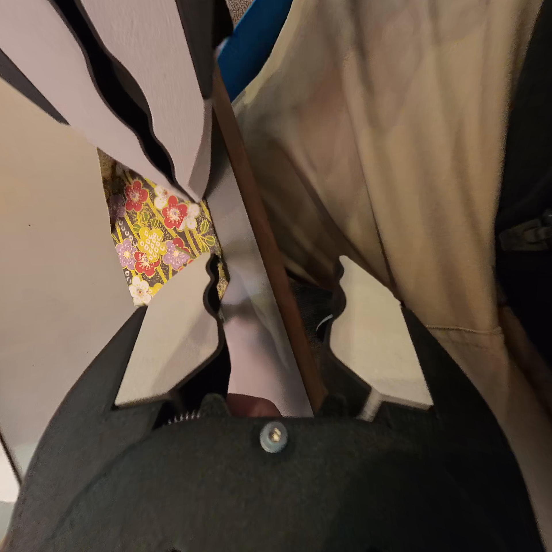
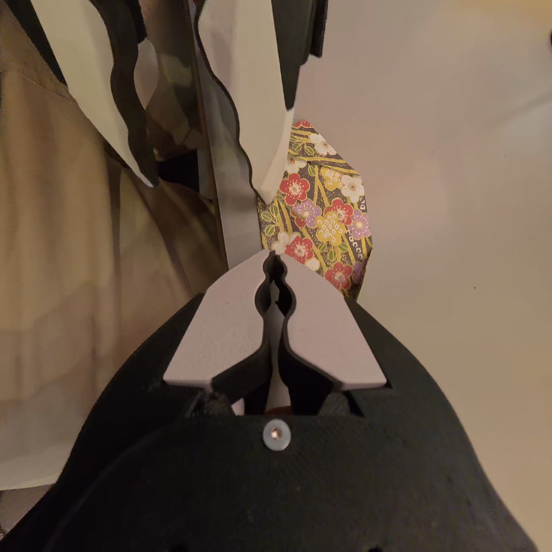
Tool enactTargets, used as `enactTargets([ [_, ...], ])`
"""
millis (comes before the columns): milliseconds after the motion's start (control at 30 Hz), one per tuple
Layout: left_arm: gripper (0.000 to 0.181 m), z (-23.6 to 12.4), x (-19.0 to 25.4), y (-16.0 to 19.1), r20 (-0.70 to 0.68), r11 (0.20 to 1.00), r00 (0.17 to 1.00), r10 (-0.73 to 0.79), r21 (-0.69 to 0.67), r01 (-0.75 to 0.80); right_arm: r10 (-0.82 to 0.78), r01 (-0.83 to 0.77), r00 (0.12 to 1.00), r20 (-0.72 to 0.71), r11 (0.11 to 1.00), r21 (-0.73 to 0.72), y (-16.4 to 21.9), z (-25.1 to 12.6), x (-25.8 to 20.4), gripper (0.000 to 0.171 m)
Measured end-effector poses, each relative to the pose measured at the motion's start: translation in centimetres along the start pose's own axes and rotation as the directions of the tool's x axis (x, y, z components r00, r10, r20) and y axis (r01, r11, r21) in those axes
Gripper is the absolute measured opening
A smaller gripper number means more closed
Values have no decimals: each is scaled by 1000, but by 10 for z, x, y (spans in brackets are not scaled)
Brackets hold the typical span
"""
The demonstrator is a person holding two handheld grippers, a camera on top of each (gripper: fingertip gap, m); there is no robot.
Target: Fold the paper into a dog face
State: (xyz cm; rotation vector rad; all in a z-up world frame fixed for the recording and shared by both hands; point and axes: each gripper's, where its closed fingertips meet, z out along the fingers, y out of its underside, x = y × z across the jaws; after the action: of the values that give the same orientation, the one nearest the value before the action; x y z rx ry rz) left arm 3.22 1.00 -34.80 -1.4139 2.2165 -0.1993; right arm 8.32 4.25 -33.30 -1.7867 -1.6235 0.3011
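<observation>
The folded floral paper (image 1: 149,239) lies flat on the pale table (image 1: 53,239), right at its near edge; it also shows in the right wrist view (image 2: 325,221) with a folded flap at its far end. My left gripper (image 1: 277,263) is open wide and straddles the table edge. Its left fingertip (image 1: 213,263) rests on the paper's edge, and its other finger hangs off the table. My right gripper (image 2: 273,254) is shut, its tips touching the paper's edge. No paper shows between its pads. Each gripper shows in the other's view, the right (image 1: 195,194) and the left (image 2: 207,189).
The table's brown edge strip (image 1: 263,239) runs diagonally. Beyond it are a person's beige trousers (image 1: 388,149), also in the right wrist view (image 2: 59,239). A blue object (image 1: 251,38) sits at the top, and a dark strap (image 1: 525,233) at far right.
</observation>
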Motion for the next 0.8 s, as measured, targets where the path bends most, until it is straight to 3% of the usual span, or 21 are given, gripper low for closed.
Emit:
enactTargets([
  [667,75,-3,5,10,57,999,998,-11,-29,13,99,-99,995,21,995,-6,13,-11,1,0],
  [800,73,-3,2,10,69,998,997,-32,-57,36,90,-91,996,16,993,74,-14,-14,-3,0],
])
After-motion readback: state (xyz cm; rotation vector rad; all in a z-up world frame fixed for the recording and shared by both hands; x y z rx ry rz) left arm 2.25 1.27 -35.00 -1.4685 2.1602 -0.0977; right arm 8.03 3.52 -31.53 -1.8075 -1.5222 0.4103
